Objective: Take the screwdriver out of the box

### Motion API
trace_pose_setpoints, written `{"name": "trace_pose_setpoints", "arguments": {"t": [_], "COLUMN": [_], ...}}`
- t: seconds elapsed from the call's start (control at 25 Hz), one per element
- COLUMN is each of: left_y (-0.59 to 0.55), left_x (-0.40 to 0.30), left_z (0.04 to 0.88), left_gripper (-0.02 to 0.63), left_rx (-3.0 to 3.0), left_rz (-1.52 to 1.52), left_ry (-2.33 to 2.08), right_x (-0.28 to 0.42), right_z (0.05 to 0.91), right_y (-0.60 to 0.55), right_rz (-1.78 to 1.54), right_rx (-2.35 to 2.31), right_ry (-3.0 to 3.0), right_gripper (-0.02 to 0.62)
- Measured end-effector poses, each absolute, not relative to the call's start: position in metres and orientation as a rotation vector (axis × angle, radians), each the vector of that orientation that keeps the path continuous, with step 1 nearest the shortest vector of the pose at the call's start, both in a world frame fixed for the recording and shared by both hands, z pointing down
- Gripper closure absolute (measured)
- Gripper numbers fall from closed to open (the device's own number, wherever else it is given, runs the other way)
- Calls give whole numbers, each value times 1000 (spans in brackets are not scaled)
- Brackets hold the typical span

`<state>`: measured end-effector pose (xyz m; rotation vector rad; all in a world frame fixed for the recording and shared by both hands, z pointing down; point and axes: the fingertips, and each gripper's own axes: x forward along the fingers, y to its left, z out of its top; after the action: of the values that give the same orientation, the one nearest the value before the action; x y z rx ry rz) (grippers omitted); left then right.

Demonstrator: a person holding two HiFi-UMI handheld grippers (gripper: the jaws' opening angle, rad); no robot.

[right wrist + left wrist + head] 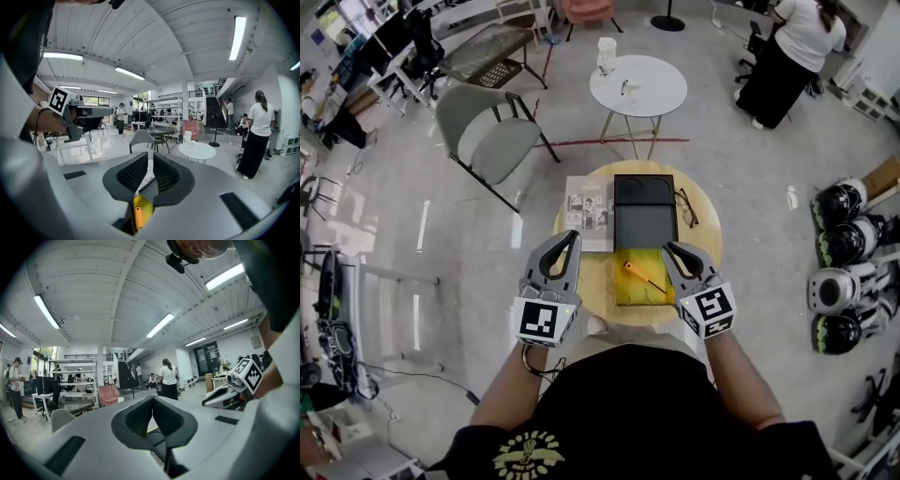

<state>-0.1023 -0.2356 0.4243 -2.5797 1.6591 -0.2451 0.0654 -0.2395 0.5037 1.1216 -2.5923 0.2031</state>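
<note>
Surface: a round wooden table (586,281) on a pale glossy floor in an open workroom.
Right claw: the right gripper (669,247) sits at the box's 3 o'clock edge, tilted slightly down. Its jaws are a narrow slit apart with nothing between the pads.
Left claw: the left gripper (572,235) is at the box's 9 o'clock over bare wood, jaws together and empty.
Screwdriver: the screwdriver (645,277) lies slanted in the yellow tray, orange handle toward 10 o'clock, just beside the right claw and not gripped.
Box: the box (630,292) is open, with its black lid (644,214) flat at 12 o'clock.
Risk: the slit looks too narrow for the handle. Pressing down like this would likely roll the tool against the tray wall or shove the box, which nothing is steadying.
Around: glasses (686,208) at the tray's 1 o'clock and a leaflet (589,211) at 10 o'clock. Neither blocks the reach; only the tray wall crowds the right claw.
</note>
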Motion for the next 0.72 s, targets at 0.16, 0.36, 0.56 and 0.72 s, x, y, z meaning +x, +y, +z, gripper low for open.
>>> {"name": "trace_pose_setpoints", "arguments": {"t": [0.16,0.36,0.56,0.72], "left_y": [-235,-233,-234,-236], "left_x": [-109,-120,-138,-148], "left_z": [423,428,435,437], "left_gripper": [589,589,589,589], "left_rx": [-2611,-2633,-2631,-2639], "left_rz": [-215,-214,-254,-271], "left_ry": [1630,1593,1596,1595], "right_x": [60,52,41,34], "right_z": [518,543,575,595], "right_y": [-237,-233,-230,-230], "right_rz": [217,237,292,317], "right_rx": [1135,1134,1117,1087], "right_ry": [-2546,-2484,-2443,-2417], "right_gripper": [531,525,518,508]}}
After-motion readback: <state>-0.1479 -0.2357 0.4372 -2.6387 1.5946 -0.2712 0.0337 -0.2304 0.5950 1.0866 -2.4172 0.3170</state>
